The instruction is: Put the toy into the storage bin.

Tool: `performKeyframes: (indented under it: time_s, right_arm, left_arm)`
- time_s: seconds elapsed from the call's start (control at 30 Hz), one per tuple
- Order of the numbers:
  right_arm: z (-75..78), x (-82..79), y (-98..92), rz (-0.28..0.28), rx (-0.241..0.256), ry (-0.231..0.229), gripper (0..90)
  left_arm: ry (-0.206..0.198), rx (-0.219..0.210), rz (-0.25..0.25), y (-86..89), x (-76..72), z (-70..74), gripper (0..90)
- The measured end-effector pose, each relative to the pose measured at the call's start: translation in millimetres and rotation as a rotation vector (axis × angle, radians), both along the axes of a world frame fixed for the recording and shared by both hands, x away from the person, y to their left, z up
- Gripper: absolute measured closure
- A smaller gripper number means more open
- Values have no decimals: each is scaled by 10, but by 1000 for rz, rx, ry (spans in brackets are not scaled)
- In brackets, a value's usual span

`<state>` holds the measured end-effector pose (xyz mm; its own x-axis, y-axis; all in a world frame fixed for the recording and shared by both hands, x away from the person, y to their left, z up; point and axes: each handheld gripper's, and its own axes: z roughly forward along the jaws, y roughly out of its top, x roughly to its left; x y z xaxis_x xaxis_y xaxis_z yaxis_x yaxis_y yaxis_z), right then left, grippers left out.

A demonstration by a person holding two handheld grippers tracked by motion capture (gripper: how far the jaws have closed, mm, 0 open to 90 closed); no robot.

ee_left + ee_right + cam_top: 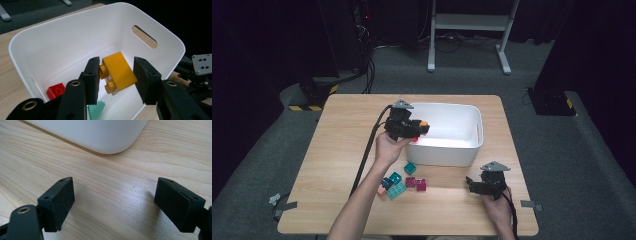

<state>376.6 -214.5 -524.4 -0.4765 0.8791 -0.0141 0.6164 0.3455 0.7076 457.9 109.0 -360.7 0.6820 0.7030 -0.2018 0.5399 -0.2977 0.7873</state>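
Wood table [337, 150], dark room, grey carpet. White bin [472, 117] sits at table centre-right; left gripper [419, 129] hangs over its near-left rim, far closer than right gripper [473, 186]. Yellow brick [118, 70] sits between the left jaws, studs against 1 pad, long axis tilted, bin floor straight below. Small gap at the other pad: can't tell if it's gripped. Right jaws spread wide, empty, over bare wood.
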Motion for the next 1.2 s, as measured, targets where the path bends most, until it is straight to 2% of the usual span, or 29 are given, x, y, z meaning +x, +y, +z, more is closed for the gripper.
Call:
performKeyframes:
  time_s: [0.1,0.17,0.27,0.4,0.73,0.83,1.1,1.2]
  right_arm:
    - [0,0,-1,1,-1,0,161]
    - [0,0,-1,1,-1,0,161]
    - [0,0,0,0,0,0,161]
    - [0,0,0,0,0,0,161]
    - [0,0,-1,0,1,0,161]
    - [0,0,-1,1,0,0,161]
    - [0,0,-1,0,0,0,161]
    - [0,0,0,0,1,0,162]
  left_arm:
    - [11,-6,-1,-32,24,-33,563]
    - [20,-11,-3,-49,38,-50,514]
    - [12,-12,0,-59,26,-57,458]
    - [-6,10,11,-25,-13,-30,429]
    - [-48,23,48,233,-185,64,402]
    - [-59,12,64,335,-251,79,397]
    - [-85,72,118,561,-447,7,389]
    - [-91,75,132,638,-521,-43,387]
